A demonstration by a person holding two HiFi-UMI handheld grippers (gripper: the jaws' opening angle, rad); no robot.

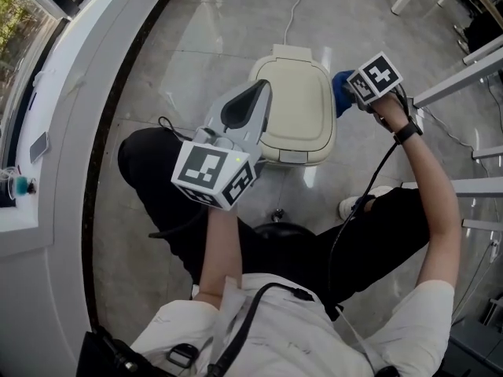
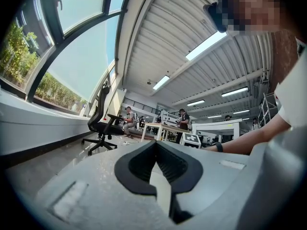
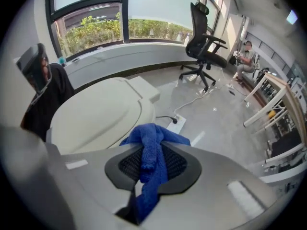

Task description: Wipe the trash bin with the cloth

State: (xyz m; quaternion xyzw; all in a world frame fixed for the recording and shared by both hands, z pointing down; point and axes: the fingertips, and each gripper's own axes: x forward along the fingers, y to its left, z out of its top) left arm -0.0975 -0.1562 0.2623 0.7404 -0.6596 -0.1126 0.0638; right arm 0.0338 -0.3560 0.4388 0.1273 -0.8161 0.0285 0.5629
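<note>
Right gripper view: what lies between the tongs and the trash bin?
Only the blue cloth, clamped in the right gripper's tongs and bunched toward the trash bin's lid; the right gripper view shows it, contact unclear.

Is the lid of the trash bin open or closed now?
Closed. The lid lies flat on the trash bin, with no gap visible.

Trash bin (image 1: 295, 108): cream plastic, smooth, soft sheen. Cloth (image 3: 152, 147): blue looped textile, rough, matt. Left tool (image 2: 159, 169) and right tool (image 3: 149, 169): grey matt plastic with black ribbed pads (image 3: 124, 164); floor (image 1: 196, 45): grey, polished, glossy.
</note>
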